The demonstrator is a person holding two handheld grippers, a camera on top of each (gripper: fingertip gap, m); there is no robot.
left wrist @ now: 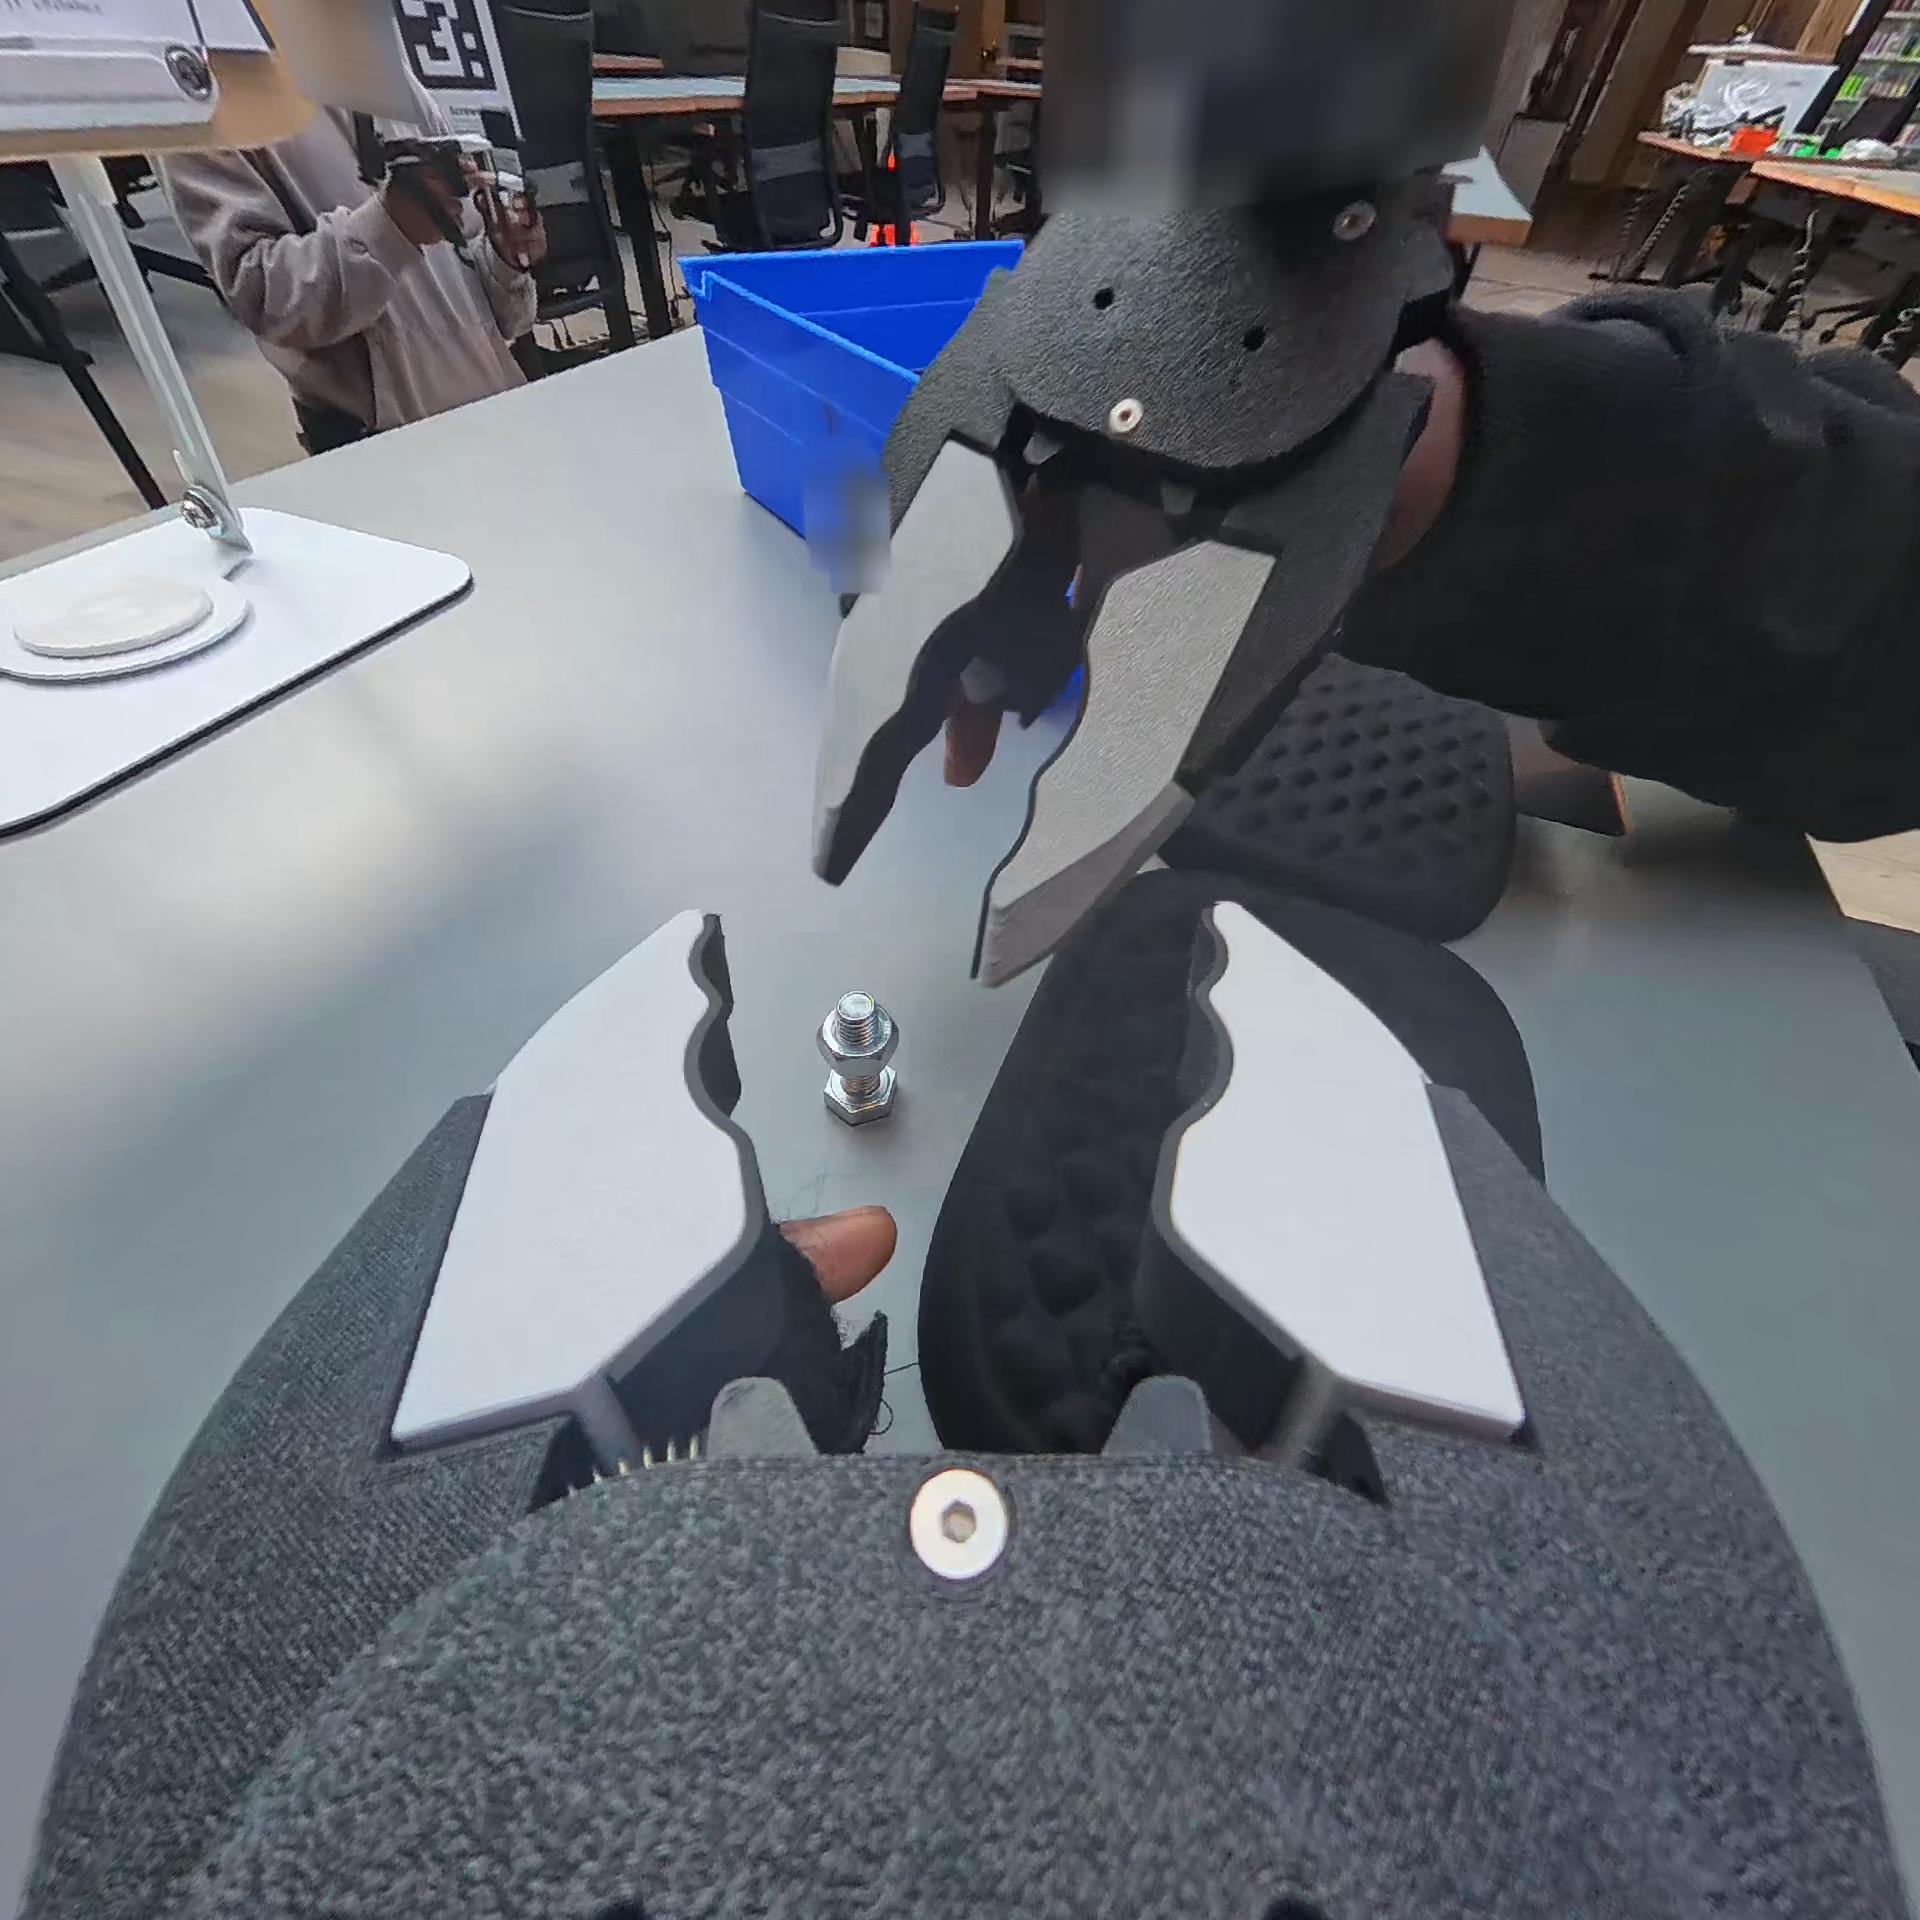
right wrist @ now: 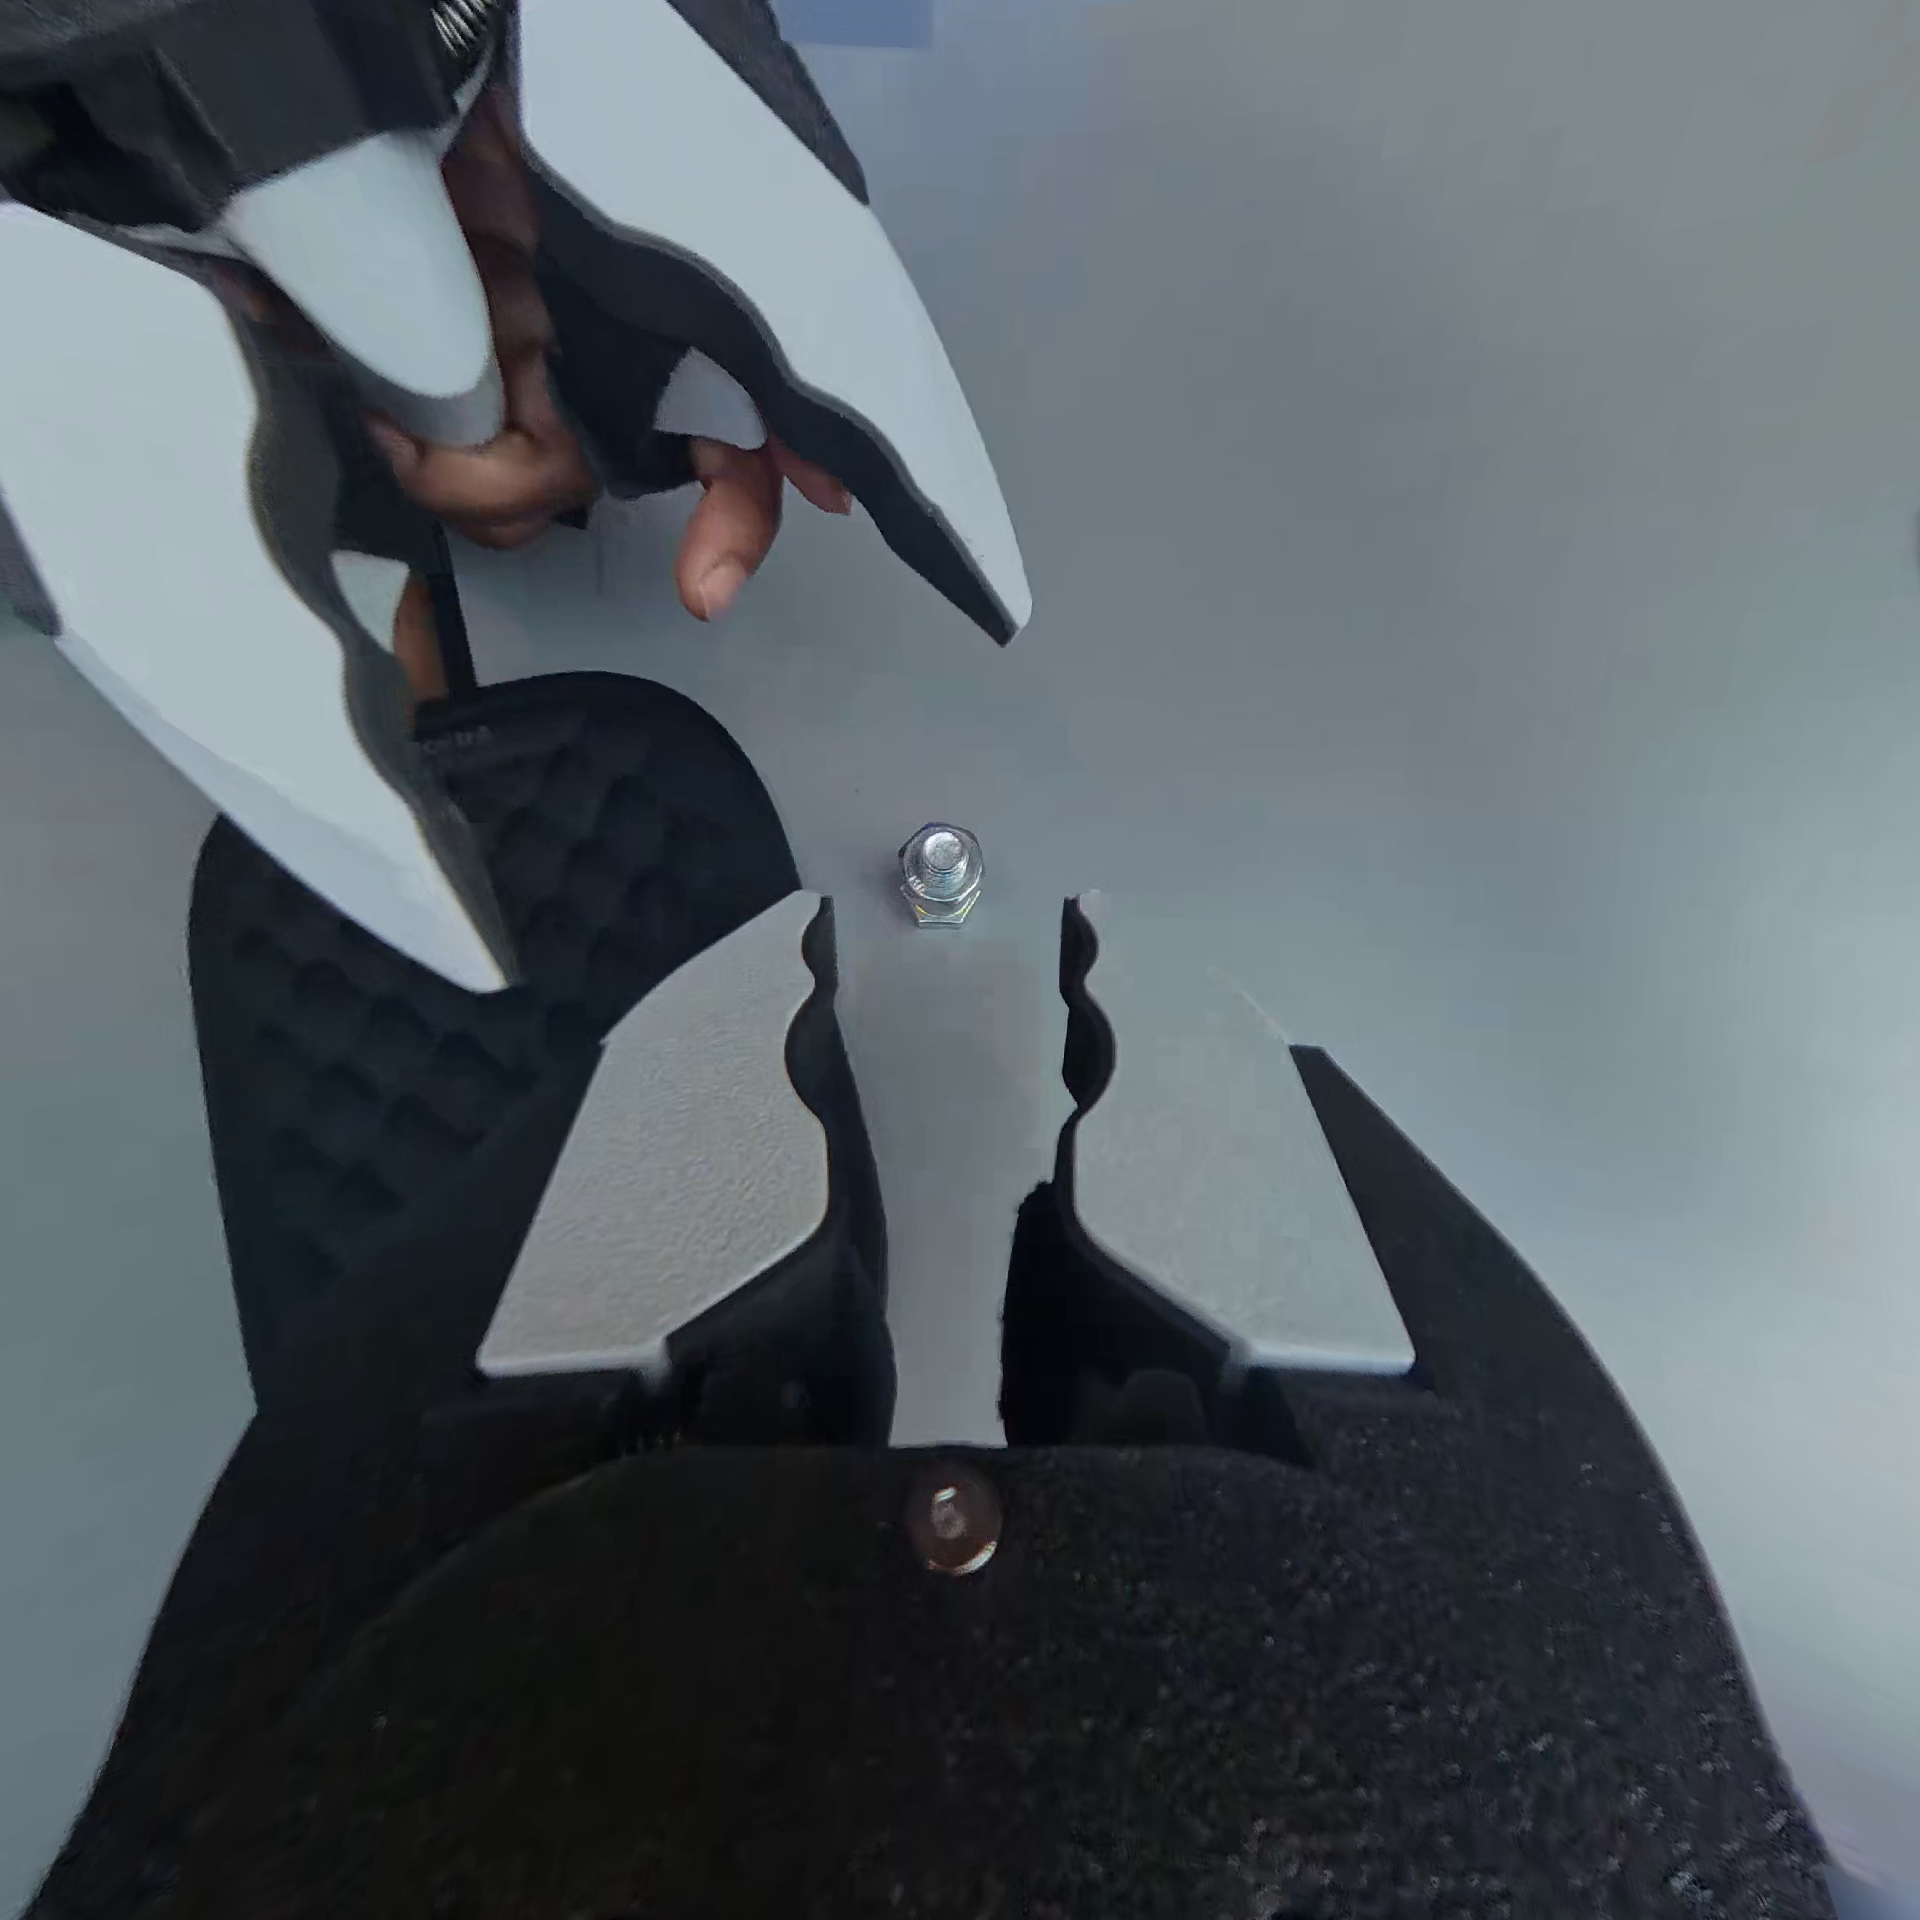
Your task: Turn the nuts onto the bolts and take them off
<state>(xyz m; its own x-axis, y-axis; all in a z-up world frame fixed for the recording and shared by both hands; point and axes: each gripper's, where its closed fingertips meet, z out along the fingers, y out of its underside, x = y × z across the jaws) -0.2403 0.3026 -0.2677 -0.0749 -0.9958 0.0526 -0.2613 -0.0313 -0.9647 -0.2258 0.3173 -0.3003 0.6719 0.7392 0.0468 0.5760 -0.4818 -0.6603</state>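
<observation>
A silver bolt [left wrist: 858, 1070] stands head-down on the grey table [left wrist: 520, 831], with a silver nut [left wrist: 858, 1031] threaded near its top. My left gripper [left wrist: 966, 920] is open, its fingertips on either side of the bolt and a little above it. My right gripper [left wrist: 904, 920] hangs open and empty just beyond the bolt, pointing down at it. In the right wrist view the bolt and nut [right wrist: 938, 878] stand just ahead of my open right gripper [right wrist: 948, 899], and the left gripper [right wrist: 758, 800] comes in open from the upper left.
A blue plastic bin [left wrist: 821, 364] stands behind the right gripper. A black textured pad [left wrist: 1049, 1195] lies on the table to the right of the bolt. A white stand base [left wrist: 208, 634] sits at the left. A person stands beyond the table's far edge.
</observation>
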